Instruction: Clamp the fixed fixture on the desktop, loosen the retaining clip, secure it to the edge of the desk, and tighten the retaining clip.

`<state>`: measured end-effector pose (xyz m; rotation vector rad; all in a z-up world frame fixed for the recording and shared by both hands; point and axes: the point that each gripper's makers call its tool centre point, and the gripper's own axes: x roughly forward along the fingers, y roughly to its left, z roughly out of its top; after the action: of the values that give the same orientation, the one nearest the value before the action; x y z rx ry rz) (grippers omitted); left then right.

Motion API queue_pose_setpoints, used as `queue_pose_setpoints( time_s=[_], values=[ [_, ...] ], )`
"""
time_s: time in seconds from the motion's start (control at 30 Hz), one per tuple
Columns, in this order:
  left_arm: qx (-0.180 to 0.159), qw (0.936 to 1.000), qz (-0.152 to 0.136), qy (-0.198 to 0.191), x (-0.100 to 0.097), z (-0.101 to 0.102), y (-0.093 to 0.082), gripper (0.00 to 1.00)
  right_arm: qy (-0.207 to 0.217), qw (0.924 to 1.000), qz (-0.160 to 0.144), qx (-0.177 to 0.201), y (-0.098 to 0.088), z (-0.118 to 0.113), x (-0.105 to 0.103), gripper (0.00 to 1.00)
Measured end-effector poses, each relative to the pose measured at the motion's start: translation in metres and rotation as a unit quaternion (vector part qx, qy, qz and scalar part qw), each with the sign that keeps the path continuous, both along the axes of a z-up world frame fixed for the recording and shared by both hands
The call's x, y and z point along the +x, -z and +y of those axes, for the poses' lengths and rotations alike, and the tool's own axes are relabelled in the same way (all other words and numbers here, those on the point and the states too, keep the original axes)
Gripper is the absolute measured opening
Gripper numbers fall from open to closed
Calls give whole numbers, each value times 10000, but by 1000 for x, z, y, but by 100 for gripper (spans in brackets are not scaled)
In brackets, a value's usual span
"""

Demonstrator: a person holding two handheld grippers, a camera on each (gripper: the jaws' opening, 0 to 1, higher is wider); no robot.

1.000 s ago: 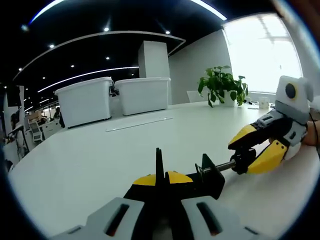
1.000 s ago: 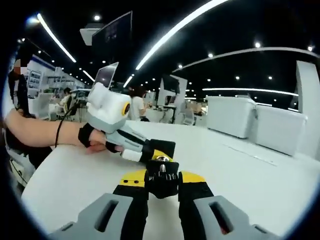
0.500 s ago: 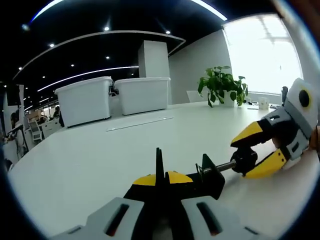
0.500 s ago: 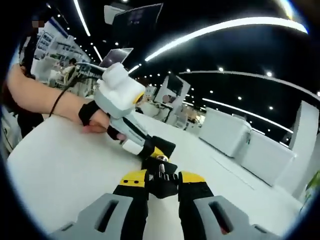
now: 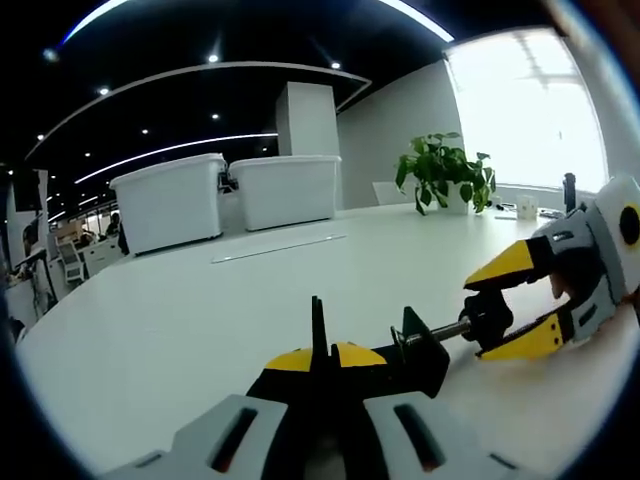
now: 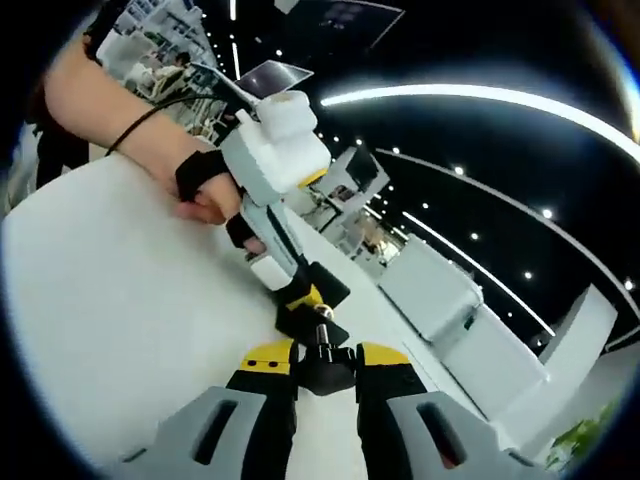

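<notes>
Most of the black clamp point(image 5: 400, 360) sits behind my left gripper point(image 5: 320, 350), whose yellow-tipped jaws cover its body, so I cannot tell how it meets the white desk point(image 5: 200, 330) beneath. Beyond the clamp, my right gripper point(image 5: 510, 305) is cut off by the picture's edge past its white housing. In the right gripper view, the clamp's knob point(image 6: 324, 352) hides between my jaws, and the screw behind it is too small to read. Above the clamp there, my hand point(image 6: 200, 195) on the left gripper point(image 6: 300, 300) runs out of the picture at the forearm. Far past the clamp, the office furniture is blurred.
</notes>
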<state>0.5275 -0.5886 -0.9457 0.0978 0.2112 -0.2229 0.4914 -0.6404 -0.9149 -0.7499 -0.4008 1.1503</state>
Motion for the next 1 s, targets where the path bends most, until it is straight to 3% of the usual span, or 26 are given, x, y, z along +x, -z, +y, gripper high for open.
queue_pose_setpoints(
  time_s=[0.07,0.13,0.17,0.2,0.27,0.37,0.43,0.57,0.7,0.73,0.77,0.87,1.0],
  values=[
    [39,10000,-26,16,0,0,0,6,21,9999,132,63,-1,-1,1,21],
    [57,10000,-40,27,0,-1,-1,6,21,9977,595,325,-6,-3,2,21],
    [76,10000,-46,29,1,0,-1,6,36,9932,995,600,-13,-6,6,23],
    [105,9999,-59,41,1,-1,-1,6,61,9861,1414,865,-18,-9,9,26],
    [204,9997,-100,81,1,-1,-2,7,56,9575,2507,1423,-26,-12,14,28],
    [359,9992,-124,159,1,0,-3,7,144,9274,3303,1753,-28,-17,24,28],
    [416,9990,-96,155,0,2,-3,7,267,9160,3571,1809,-24,-19,31,28],
    [545,9983,19,208,-3,1,-3,7,364,9096,3821,1588,-10,-19,32,25],
    [573,9976,8,393,-3,-2,-3,7,225,9024,4022,1529,-9,-15,25,25],
    [530,9977,1,430,-1,-2,-3,7,225,8978,4119,1541,-8,-16,24,25],
    [475,9980,9,427,0,-1,-3,7,193,8869,4338,1579,-7,-16,22,25],
    [451,9980,-28,431,2,-1,-3,7,117,8713,4674,1491,-3,-16,15,25],
    [402,9981,-129,455,6,-1,-4,7,94,8698,4719,1439,0,-16,8,25]
  ],
)
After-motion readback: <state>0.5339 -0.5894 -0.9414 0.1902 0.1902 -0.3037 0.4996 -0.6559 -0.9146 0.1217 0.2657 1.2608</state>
